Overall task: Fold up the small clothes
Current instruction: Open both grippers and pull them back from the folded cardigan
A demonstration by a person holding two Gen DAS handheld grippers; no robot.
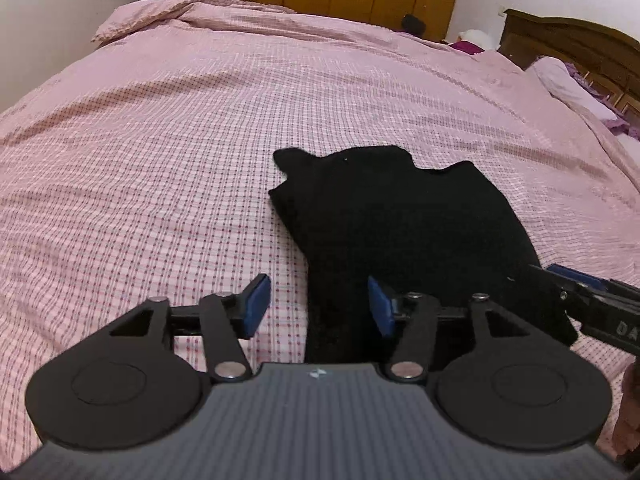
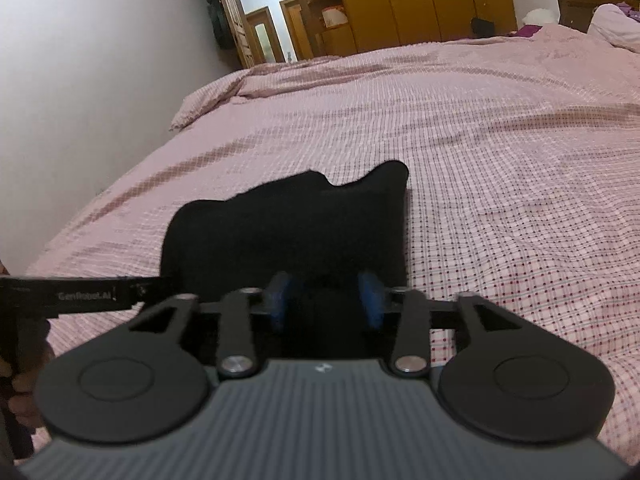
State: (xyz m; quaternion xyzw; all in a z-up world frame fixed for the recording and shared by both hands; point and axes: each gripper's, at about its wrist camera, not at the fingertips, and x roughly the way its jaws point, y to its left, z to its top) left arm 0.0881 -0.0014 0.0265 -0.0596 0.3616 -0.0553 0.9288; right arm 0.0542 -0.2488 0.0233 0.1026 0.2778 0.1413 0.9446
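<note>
A small black garment (image 1: 400, 220) lies flat, folded, on the pink checked bedcover (image 1: 160, 160). My left gripper (image 1: 319, 306) is open over its near left edge: the right blue pad (image 1: 380, 308) is above the cloth, the left pad above the cover. In the right wrist view the same garment (image 2: 288, 224) fills the middle, and my right gripper (image 2: 325, 300) is open above its near edge, with black cloth showing below both pads and neither pressing it. Each gripper shows in the other's view: the right gripper (image 1: 576, 284) at the garment's right edge, the left gripper (image 2: 152, 280) at its left edge.
The bed (image 2: 500, 140) stretches wide around the garment. A folded-back duvet edge (image 1: 152, 16) lies at the far corner. A dark wooden headboard (image 1: 580, 44) and pillow (image 1: 568, 84) are at the right, with a yellow-brown wardrobe (image 2: 420, 0) and a white wall (image 2: 80, 80) beyond.
</note>
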